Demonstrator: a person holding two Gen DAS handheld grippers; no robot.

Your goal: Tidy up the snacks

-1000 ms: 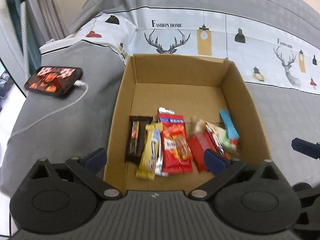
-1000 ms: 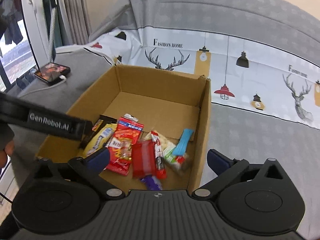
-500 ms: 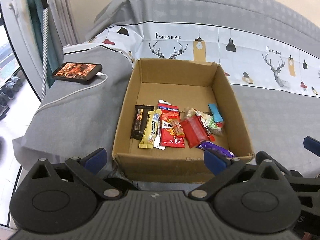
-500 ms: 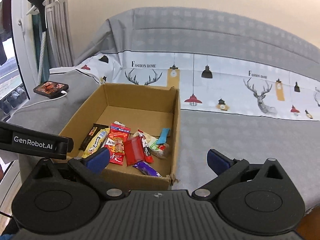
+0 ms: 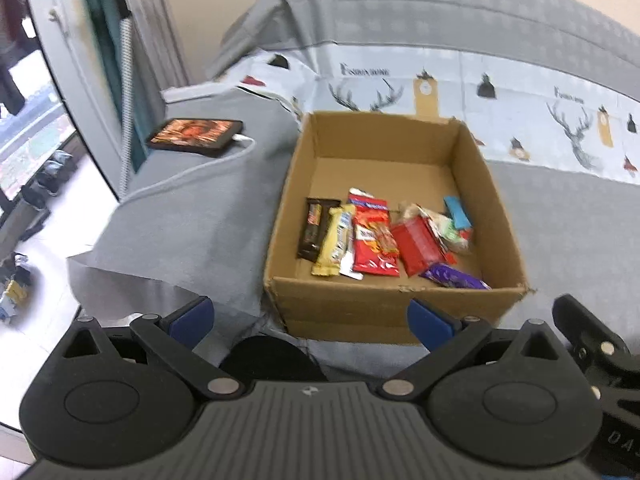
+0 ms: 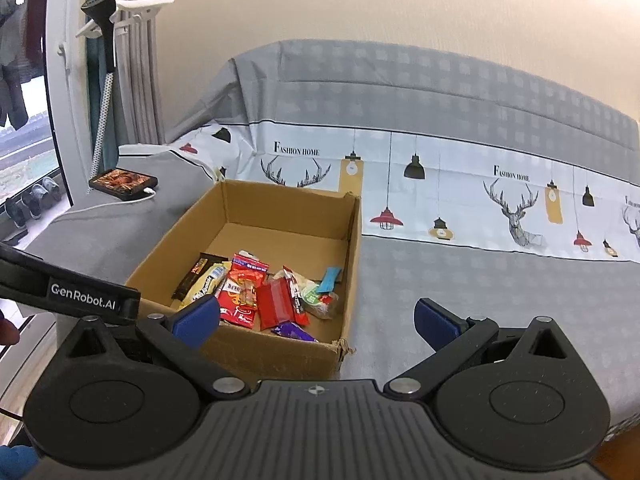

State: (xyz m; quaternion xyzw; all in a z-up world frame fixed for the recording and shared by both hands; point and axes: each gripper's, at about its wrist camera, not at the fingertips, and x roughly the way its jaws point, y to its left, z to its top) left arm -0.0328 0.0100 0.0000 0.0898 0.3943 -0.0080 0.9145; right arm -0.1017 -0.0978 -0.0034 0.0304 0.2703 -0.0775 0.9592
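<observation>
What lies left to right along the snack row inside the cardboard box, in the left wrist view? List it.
Dark brown chocolate bar → yellow wrapped bar → red snack packet with orange print → plain red packet → purple wrapper, all inside the brown cardboard box.

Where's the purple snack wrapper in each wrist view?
Left wrist: purple wrapper lies low right of centre, inside the cardboard box against its near wall.
Right wrist: purple wrapper lies just left of centre, same near wall.
Shared landmark: the red packet directly behind it.
</observation>
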